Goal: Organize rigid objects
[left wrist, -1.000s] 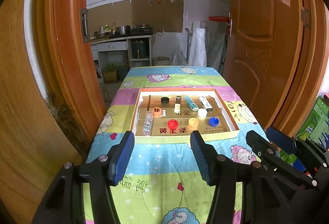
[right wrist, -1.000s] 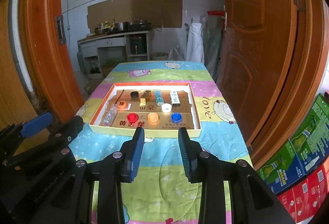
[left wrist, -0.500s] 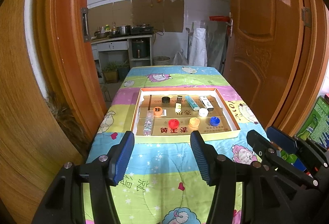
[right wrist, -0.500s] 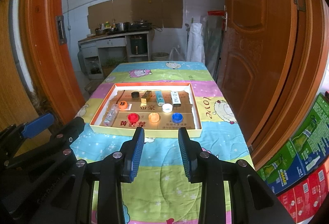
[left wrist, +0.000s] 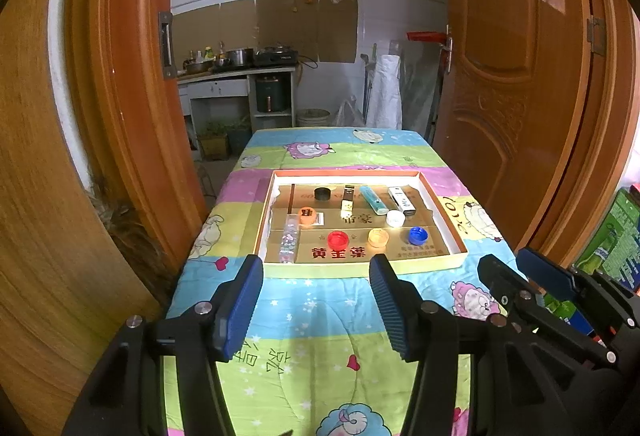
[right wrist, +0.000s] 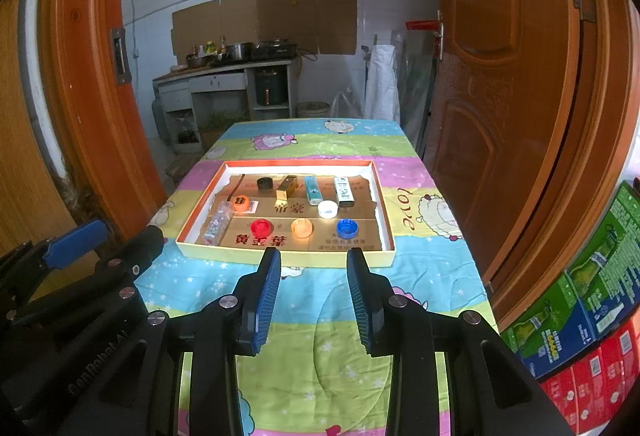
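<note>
Two hand-held grippers hung side by side over the near end of a table [right wrist: 312, 376] spread with a cartoon-print cloth, short of a shallow cardboard tray [right wrist: 384, 224] that lay across the table's middle; neither held anything, which suggested the sorting had not yet started. The left gripper [left wrist: 316, 300] stood released, its blue pads wide apart and empty, aimed at the tray's near edge; the right gripper [right wrist: 314, 296] also stood unclenched but narrower, nothing between its pads, its tips just short of the same near edge. Inside the tray, from left to right: a clear tube [right wrist: 216, 224] of small coloured bits lay along the left wall toward the near-left corner; an orange cap [right wrist: 241, 203] sat just beyond it; a black cap [right wrist: 265, 183] rested near the far edge; a red cap [right wrist: 261, 226] sat in the near row; a gold bar-shaped box [right wrist: 286, 187] lay lengthwise toward the far edge; a pale orange cap [right wrist: 301, 227] sat mid-row near the front; a teal lighter-like stick [right wrist: 312, 190] lay beside the gold box; a white cap [right wrist: 327, 208] sat just nearer than it; a blue cap [right wrist: 347, 228] closed the near row; a white flat pack [right wrist: 344, 191] lay nearest the right wall. The pieces lay spaced apart, probably so each could be pinched singly; all lay ahead of both grippers, well apart from the pads.
</note>
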Motion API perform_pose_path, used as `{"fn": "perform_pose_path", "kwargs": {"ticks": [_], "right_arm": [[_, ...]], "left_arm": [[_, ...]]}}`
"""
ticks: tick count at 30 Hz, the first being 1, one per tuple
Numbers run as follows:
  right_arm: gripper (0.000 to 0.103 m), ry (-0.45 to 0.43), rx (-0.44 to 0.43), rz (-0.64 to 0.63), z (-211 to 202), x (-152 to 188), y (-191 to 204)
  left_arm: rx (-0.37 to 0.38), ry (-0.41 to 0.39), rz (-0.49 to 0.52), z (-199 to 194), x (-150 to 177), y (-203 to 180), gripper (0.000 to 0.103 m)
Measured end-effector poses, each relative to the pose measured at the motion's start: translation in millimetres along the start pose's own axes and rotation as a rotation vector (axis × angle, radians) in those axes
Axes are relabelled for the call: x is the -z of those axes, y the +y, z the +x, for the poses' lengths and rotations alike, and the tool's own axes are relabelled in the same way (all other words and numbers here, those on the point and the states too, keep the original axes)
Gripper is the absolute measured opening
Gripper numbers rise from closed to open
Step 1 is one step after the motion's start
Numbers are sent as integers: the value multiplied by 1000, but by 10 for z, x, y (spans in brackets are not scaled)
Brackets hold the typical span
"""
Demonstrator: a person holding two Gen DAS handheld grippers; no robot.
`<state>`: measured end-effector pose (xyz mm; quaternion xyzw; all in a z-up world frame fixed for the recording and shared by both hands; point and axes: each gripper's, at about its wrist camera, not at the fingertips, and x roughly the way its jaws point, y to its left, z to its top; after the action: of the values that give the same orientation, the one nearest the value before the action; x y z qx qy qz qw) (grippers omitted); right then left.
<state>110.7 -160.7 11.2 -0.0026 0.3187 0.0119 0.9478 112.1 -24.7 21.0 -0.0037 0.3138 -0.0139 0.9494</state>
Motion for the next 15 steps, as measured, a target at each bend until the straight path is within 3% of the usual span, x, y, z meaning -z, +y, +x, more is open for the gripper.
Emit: {"fn": "perform_pose_path", "kwargs": {"ticks": [15], "right_arm": [[35, -1, 0, -1, 4, 2, -2]], "left_arm": [[-2, 1, 4, 7, 10, 1, 56]]}}
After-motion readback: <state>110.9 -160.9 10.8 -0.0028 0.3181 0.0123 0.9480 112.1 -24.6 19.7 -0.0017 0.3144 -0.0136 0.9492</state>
